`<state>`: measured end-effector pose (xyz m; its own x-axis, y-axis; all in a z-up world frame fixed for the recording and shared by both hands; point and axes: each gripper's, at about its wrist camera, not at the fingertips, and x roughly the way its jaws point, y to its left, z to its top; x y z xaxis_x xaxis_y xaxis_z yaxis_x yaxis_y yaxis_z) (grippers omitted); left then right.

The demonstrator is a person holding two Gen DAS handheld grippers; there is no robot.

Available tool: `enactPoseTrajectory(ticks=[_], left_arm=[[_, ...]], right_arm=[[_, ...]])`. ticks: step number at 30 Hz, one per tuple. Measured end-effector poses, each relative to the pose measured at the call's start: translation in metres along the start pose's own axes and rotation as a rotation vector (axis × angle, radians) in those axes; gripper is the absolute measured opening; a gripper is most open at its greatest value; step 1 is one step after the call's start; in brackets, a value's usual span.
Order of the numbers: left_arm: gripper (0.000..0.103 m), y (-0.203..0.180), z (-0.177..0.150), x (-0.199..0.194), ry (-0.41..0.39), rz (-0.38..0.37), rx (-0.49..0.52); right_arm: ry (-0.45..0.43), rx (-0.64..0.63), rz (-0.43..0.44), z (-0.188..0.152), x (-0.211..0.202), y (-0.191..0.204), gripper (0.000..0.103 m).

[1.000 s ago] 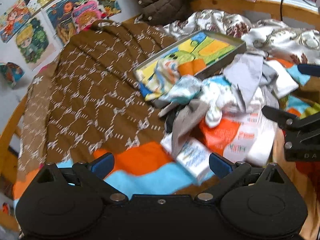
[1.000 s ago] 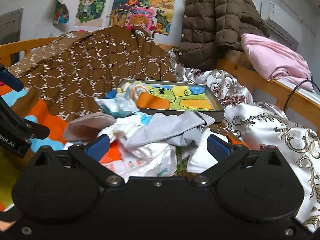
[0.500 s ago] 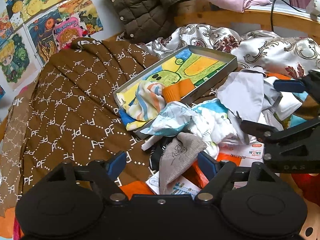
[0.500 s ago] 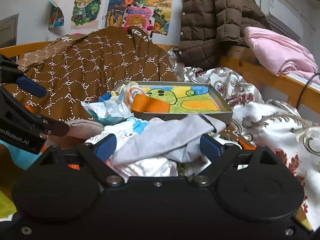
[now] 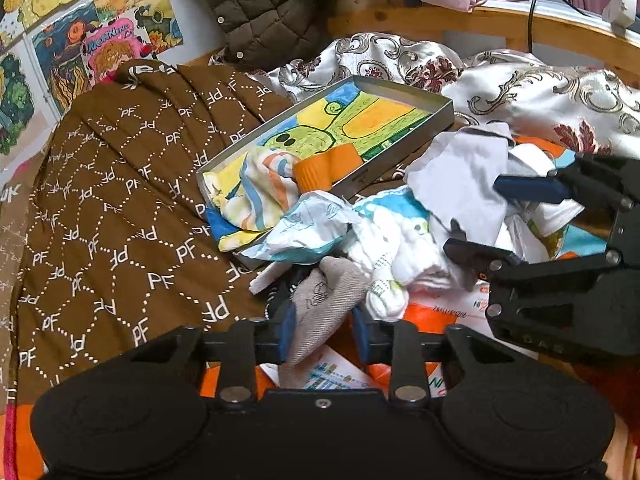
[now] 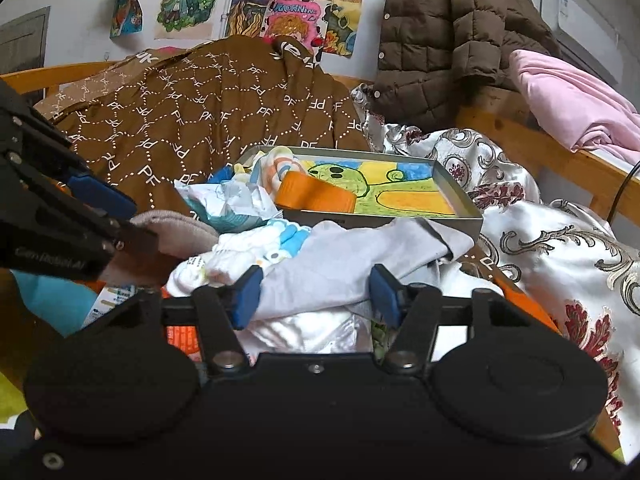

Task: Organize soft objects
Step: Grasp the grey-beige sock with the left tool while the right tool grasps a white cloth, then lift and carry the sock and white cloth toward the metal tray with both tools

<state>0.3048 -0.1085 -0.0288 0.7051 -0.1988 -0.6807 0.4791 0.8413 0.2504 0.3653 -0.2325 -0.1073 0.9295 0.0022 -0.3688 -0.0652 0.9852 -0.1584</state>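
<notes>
Grey sock (image 5: 320, 312) pinched in left hand-held gripper (image 5: 322, 336); right hand-held gripper (image 6: 316, 296) spread around one pale-blue sock (image 6: 340, 264).

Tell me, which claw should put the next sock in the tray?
Probably the left claw. Its fingers already sit on both sides of the grey-brown sock, so it looks ready to lift it toward the metal tray. The right claw is open around the pale grey sock, not gripping.
</notes>
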Motion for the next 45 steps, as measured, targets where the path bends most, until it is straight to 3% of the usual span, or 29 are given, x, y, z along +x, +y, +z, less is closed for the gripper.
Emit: enactPoseTrajectory(ticks=[5,12,15,21,29,45], left_arm=[[0.015,-0.001,0.003,-0.001,0.002,-0.014,-0.021],[0.006,-0.004,0.005,-0.008,0.001,-0.001,-0.016],[0.005,-0.004,0.007,-0.011,-0.001,0.009,-0.023],[0.004,-0.006,0.011,-0.024,0.004,0.023,-0.053],[0.003,-0.003,0.020,-0.055,0.053,0.052,-0.163],[0.002,-0.007,0.054,-0.129,0.041,0.162,-0.235]], right_arm=[[0.012,0.010,0.000,0.000,-0.002,-0.002,0.028],[0.029,-0.010,-0.008,-0.002,-0.006,0.001,0.020],[0.030,-0.023,-0.011,-0.003,-0.006,0.001,0.011],[0.012,-0.028,0.012,0.000,-0.015,-0.001,0.004],[-0.048,0.003,0.043,0.007,-0.034,-0.008,0.001],[-0.226,0.094,0.074,0.016,-0.063,-0.031,0.001]])
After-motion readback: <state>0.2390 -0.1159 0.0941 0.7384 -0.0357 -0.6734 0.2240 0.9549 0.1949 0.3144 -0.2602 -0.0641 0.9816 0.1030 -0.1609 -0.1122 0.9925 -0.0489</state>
